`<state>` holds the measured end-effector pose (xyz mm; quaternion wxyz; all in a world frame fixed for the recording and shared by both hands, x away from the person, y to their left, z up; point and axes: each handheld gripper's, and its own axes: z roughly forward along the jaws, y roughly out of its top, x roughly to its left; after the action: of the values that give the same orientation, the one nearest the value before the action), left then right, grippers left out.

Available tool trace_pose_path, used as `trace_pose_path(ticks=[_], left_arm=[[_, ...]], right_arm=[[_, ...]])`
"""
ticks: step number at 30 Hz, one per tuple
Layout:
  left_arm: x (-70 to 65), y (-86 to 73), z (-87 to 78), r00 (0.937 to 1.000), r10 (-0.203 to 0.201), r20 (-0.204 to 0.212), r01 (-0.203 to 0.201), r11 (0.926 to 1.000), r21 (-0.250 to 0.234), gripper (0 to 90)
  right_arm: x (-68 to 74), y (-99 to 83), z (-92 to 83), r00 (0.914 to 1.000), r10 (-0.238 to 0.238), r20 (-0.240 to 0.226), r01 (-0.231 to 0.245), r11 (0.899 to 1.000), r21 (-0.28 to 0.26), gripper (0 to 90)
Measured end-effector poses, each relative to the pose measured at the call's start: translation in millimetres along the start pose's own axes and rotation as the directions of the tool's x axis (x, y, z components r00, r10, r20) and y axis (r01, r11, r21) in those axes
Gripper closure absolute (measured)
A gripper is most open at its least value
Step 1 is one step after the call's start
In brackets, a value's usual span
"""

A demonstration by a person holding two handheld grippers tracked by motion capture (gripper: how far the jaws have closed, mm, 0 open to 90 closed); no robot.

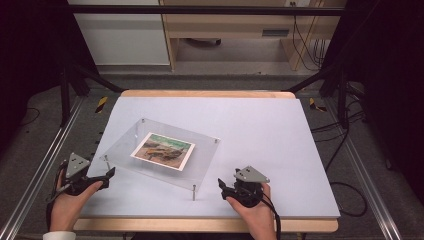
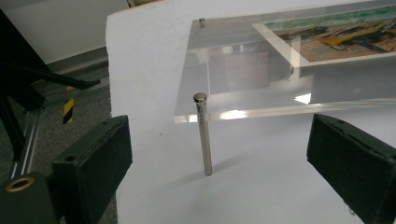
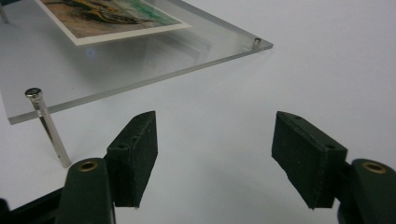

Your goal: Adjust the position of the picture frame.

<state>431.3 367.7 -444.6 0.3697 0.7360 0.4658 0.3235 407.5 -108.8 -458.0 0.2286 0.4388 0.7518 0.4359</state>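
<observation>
We saw a clear acrylic plate (image 1: pixel 200 160), glossy and smooth, its polished edges catching bright reflections. It stood on slim metal posts (image 2: pixel 204 135) with a brushed, silvery sheen and small round caps. A printed paper picture (image 1: pixel 163 151) with a white border lay flat in the plate, looking faintly satin. The bench (image 1: pixel 270 130) wore a matt, pale lilac-white sheet, faintly grainy, over a wooden board with a light varnished edge. The jaws on the left gripper (image 2: pixel 219 163) and right gripper (image 3: pixel 215 158) were matt black, slightly textured plastic or rubber, with brass-coloured eyelets.
</observation>
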Motion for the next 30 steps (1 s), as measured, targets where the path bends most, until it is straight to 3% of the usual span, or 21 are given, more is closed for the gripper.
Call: trace_pose_path(ticks=[5, 13, 20, 23, 30], left_arm=[[1.4, -0.5, -1.8, 0.9996, -0.027, 0.013, 0.027, 0.9996, -0.006, 8.3], [-0.6, 0.3, -0.5, 0.9996, -0.020, 0.022, 0.020, 0.9998, 0.008, 12.8], [1.9, -0.8, -1.3, 0.9988, -0.045, 0.016, 0.046, 0.9989, -0.007, 17.2], [1.6, -1.0, 0.4, 0.9989, -0.042, 0.020, 0.042, 0.9991, 0.000, 19.0], [-0.5, 0.0, 4.7, 0.9994, -0.027, 0.024, 0.026, 0.9996, 0.014, 27.0]], right_arm=[[5.4, -1.7, -1.2, 0.9994, 0.007, -0.033, -0.007, 1.000, 0.017, 35.8], [15.3, -4.3, -5.0, 0.9977, 0.009, -0.068, -0.007, 1.000, 0.030, 37.7], [29.1, -5.8, -3.8, 0.9934, -0.015, -0.113, 0.020, 0.999, 0.039, 37.7], [35.1, -6.6, -1.8, 0.9908, -0.030, -0.132, 0.036, 0.998, 0.043, 37.8], [51.4, -6.8, 8.6, 0.9828, -0.006, -0.185, 0.015, 0.999, 0.049, 41.7]])
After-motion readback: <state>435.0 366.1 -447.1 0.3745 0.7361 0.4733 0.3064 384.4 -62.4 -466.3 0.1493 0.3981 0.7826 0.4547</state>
